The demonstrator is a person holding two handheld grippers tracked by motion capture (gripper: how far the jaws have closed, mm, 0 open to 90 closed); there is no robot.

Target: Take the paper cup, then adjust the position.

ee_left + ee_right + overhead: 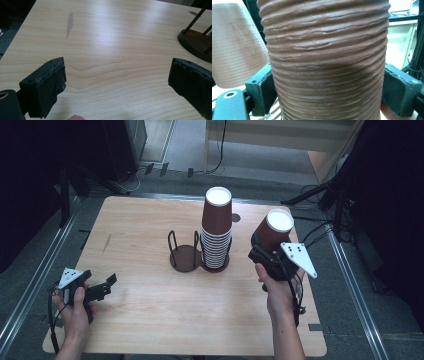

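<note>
Brown cup clamped in right gripper, beside cup stack; left gripper agape.

No readable text, label, brand or number on anything in view.

From my remote seat the table is brightly lit from above against a murky surround, a pale glare streaks its wood in the left gripper view, and the ribbed cup looks soft and blurred up close.
</note>
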